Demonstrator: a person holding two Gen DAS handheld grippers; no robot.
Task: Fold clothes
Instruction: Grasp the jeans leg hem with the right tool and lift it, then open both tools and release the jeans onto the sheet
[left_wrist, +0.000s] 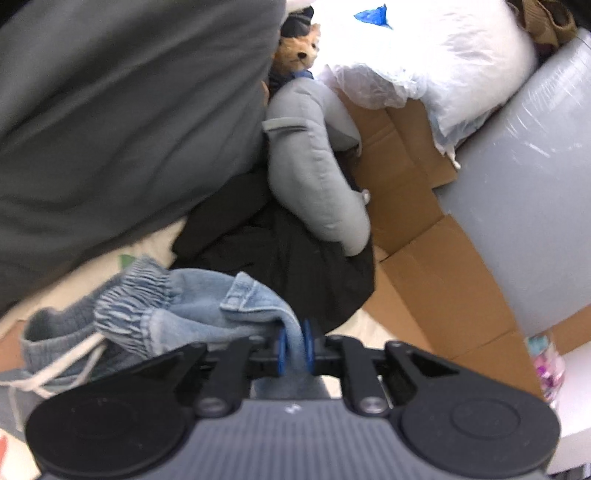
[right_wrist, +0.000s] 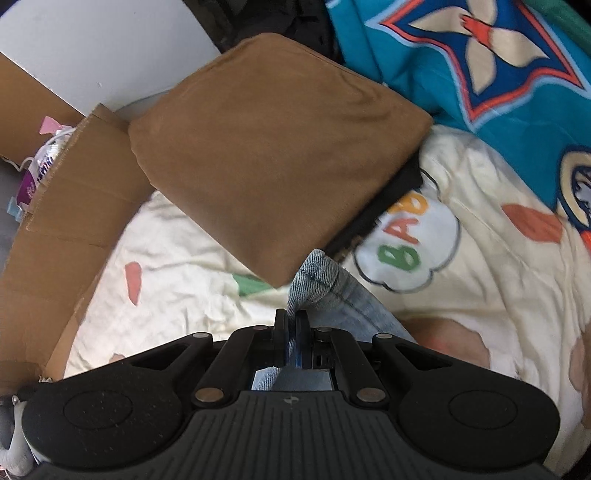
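Denim shorts (left_wrist: 192, 310), low and centre in both views, hang between 2 grippers: left gripper (left_wrist: 295, 345) pinches a fold, right gripper (right_wrist: 291, 339) clamps the hem over cream bedsheet (right_wrist: 184, 266).

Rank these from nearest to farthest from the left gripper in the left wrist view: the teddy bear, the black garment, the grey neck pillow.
From the left gripper:
1. Black garment, just beyond the fingertips, centre.
2. Grey neck pillow, farther up, lying on the black garment's far side.
3. Teddy bear, farthest, at the top, beside the dark grey cushion.
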